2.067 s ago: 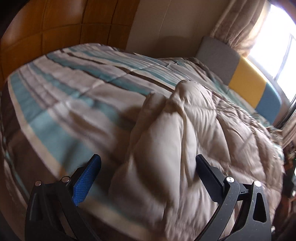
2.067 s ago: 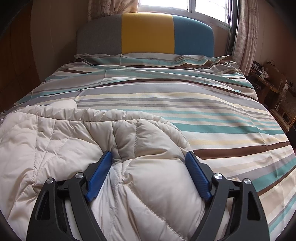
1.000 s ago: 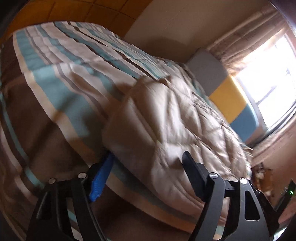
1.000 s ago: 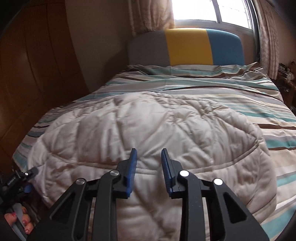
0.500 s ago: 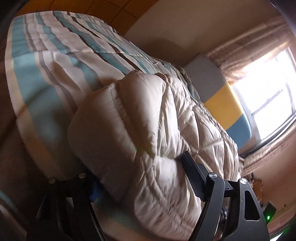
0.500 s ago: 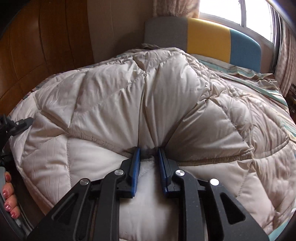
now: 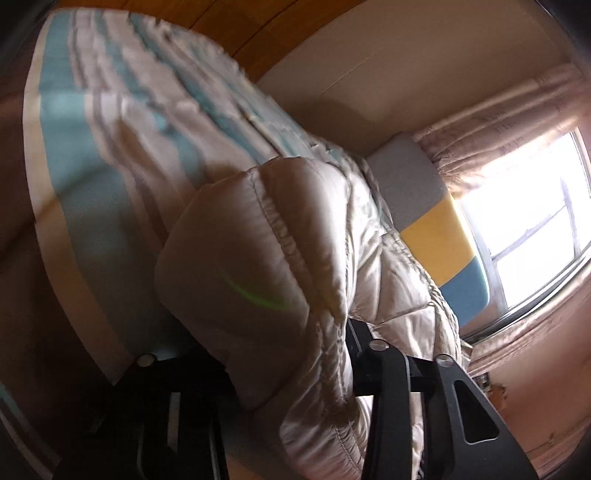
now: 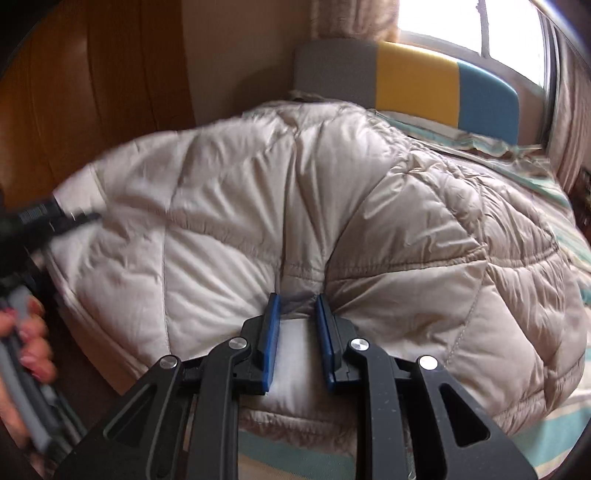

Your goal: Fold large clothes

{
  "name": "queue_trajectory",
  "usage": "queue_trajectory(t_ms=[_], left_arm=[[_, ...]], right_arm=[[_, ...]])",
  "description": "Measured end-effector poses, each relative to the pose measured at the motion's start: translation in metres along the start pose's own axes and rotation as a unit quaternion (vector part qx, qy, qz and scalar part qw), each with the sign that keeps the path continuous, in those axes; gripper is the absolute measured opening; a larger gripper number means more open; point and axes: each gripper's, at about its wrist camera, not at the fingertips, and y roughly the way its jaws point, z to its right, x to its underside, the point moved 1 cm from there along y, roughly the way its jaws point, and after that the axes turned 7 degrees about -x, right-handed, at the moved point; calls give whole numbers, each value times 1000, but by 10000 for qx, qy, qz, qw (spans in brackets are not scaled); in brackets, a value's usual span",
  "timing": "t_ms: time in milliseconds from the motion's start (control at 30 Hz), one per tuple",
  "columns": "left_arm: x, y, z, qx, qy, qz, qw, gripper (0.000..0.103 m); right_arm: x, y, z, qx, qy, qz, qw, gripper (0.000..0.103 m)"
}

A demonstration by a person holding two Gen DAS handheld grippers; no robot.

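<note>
A large beige quilted down coat (image 8: 295, 206) lies bunched on a striped bed. My right gripper (image 8: 297, 306) is shut on a pinched fold of the coat at its near edge, fabric bulging on both sides of the blue pads (image 8: 271, 332). In the left wrist view the coat (image 7: 295, 266) fills the space between my left gripper's fingers (image 7: 284, 343), and a thick fold hangs over them. The left finger is hidden by the coat; the right finger (image 7: 364, 347) presses against it. The left gripper also shows in the right wrist view (image 8: 40, 218) at the coat's left corner.
The striped teal, brown and white bedspread (image 7: 110, 147) covers the bed. A grey, yellow and blue headboard (image 8: 413, 77) stands under a bright window (image 8: 461, 26). Wood panelling (image 8: 74, 92) lines the left wall. A hand (image 8: 26, 350) holds the left gripper's handle.
The right gripper has shut on a fold of the coat and lifted it. The left gripper has closed in on the coat's corner, which now bulges over its fingers.
</note>
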Motion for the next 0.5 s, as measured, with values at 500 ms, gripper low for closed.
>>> queue_trajectory(t_ms=[500], left_arm=[[7, -61, 96, 505, 1945, 1242, 9717, 32]], right_arm=[[0, -63, 48, 245, 740, 638, 9949, 41]])
